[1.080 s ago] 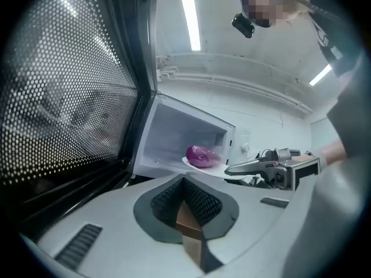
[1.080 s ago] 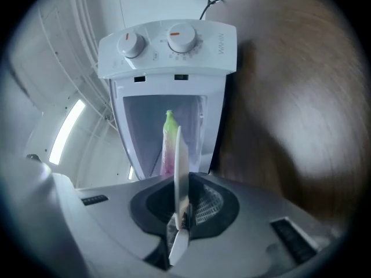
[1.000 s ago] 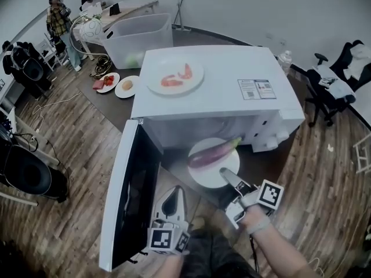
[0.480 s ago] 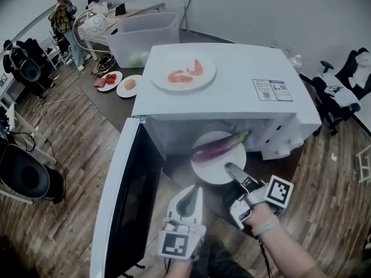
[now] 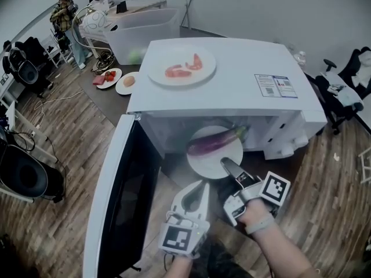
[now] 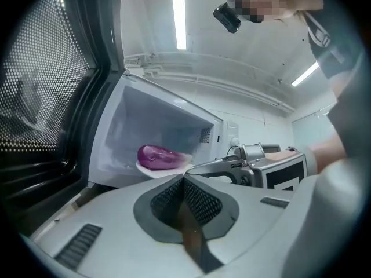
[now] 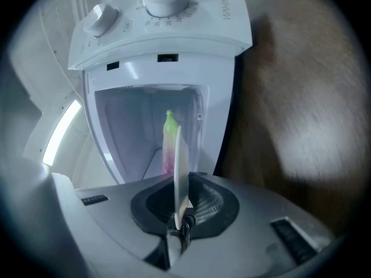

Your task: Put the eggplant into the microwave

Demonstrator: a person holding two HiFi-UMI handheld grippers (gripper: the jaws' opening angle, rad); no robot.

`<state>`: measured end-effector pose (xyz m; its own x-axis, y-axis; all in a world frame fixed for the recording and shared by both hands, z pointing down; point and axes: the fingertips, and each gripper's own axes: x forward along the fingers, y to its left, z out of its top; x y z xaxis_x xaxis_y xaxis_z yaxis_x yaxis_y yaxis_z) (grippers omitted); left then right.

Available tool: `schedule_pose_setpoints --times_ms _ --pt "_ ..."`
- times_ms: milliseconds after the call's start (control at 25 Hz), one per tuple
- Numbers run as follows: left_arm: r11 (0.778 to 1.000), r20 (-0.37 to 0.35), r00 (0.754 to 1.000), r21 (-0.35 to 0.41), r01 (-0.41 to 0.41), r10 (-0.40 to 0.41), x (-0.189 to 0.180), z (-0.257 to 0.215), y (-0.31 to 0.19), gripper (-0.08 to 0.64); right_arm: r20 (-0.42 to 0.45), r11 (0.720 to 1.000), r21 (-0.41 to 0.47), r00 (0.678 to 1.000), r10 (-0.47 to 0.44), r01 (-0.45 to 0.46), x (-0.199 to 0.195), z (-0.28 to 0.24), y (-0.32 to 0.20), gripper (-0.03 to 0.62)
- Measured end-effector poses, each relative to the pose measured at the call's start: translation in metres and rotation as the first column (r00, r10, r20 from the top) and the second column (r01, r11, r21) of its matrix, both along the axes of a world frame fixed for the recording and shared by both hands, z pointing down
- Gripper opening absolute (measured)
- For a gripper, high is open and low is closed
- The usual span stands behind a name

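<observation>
Dark table (image 5: pixel 117 105), white microwave (image 5: pixel 232 80), two small plates (image 5: pixel 108 78)

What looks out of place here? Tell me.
A dish of pink food sits on top of the microwave, an odd spot. Otherwise nothing: the eggplant lies flat on its plate, held at the rim by the right gripper.

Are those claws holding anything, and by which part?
The right gripper pinches the plate under the eggplant by its near rim; the left gripper holds nothing.
</observation>
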<state>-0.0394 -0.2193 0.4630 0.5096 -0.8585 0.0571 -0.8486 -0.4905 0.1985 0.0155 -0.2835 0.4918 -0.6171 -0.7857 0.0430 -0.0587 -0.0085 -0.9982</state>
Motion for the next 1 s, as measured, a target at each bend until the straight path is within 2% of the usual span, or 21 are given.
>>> schedule_pose_setpoints --times_ms 400,720,1000 --pt "0.999 0.066 0.997 0.003 -0.041 0.041 0.006 -0.001 -0.016 0.002 0.014 0.999 -0.031 1.000 0.013 -0.013 -0.006 0.005 -0.012 0.028" --pt "1.000 0.035 0.999 -0.006 -0.029 0.029 0.002 -0.002 -0.025 0.002 0.045 0.999 -0.045 0.999 -0.001 0.003 -0.011 0.007 -0.020 0.031" --pt "1.000 -0.014 1.000 -0.010 -0.003 0.003 -0.004 -0.003 -0.033 0.002 0.029 0.998 0.019 0.998 -0.054 0.054 -0.016 0.000 -0.023 0.038"
